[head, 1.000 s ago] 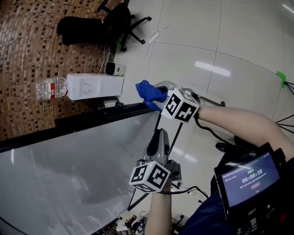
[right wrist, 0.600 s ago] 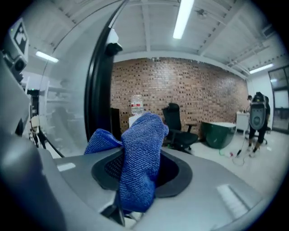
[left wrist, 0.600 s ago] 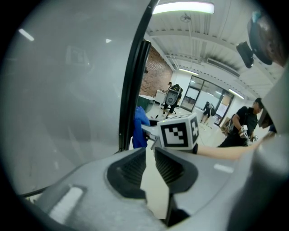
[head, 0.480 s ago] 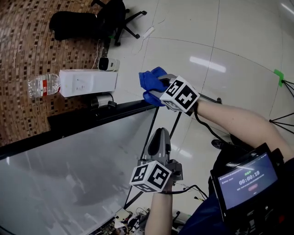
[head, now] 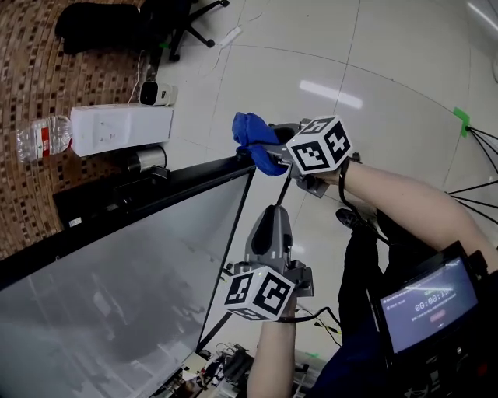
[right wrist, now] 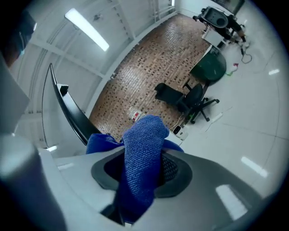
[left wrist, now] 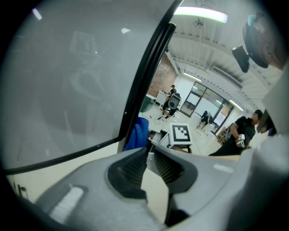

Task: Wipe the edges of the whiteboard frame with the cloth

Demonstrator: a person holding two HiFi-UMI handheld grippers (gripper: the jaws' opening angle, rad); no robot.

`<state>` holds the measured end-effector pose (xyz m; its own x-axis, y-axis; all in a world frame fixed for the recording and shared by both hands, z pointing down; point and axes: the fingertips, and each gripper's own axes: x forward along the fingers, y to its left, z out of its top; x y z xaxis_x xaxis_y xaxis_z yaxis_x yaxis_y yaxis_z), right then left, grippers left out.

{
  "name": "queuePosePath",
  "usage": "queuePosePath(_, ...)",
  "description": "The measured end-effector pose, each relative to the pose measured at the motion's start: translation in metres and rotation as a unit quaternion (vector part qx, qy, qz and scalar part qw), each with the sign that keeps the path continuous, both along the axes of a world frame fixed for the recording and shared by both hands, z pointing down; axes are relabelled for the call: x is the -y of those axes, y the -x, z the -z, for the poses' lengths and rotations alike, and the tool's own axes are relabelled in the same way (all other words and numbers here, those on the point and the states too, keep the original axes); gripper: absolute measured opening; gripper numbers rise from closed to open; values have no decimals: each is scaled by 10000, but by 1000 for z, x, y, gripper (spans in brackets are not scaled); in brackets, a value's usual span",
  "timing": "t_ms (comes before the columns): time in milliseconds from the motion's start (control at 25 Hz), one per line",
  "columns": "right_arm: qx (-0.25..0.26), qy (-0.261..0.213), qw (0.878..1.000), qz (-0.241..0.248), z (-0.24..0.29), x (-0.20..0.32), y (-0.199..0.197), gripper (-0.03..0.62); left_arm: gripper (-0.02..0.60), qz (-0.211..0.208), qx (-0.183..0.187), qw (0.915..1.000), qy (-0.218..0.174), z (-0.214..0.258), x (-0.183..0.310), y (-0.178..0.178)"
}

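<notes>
**Head view.** A whiteboard [head: 117, 288] in a black frame [head: 156, 192] stands over a pale tiled floor [head: 389, 62].

- **Right gripper** [head: 270, 148] — its jaws are clamped on a folded blue cloth [head: 250, 136], which bulges out past the fingertips. It holds the cloth at the frame's upper corner, where the top edge meets the side edge, and the cloth appears to touch that corner.
- **Left gripper** [head: 271, 212] — it sits lower, just beside the frame's side edge. Its jaws have just closed together, with nothing between them.

Beyond the frame's top edge are a white box [head: 120, 128], a water bottle [head: 43, 140] lying at the box's end, and a black office chair [head: 175, 19]. A timer screen [head: 428, 307] shows at lower right.
</notes>
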<state>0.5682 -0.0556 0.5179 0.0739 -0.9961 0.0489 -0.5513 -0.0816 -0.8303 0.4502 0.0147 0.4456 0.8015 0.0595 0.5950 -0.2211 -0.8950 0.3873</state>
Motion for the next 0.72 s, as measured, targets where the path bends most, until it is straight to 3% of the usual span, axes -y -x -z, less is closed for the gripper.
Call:
queuePosePath(280, -198, 395, 9987, -257, -42, -20, 2, 135, 58, -421, -7, 9990, 179, -59, -22, -6)
queuePosePath(400, -241, 522, 9977, -371, -54, -19, 3, 135, 58, -638, -6, 9980, 17, -81, -21, -6)
queuePosePath(520, -352, 670, 9966, -338, -79, -28, 6, 135, 60, -789, 126, 9967, -157, -113, -31, -2)
queuePosePath(720, -424, 1022, 9939, -41, -135, -37, 20, 137, 60, -804, 307, 9962, -110, -162, -35, -2)
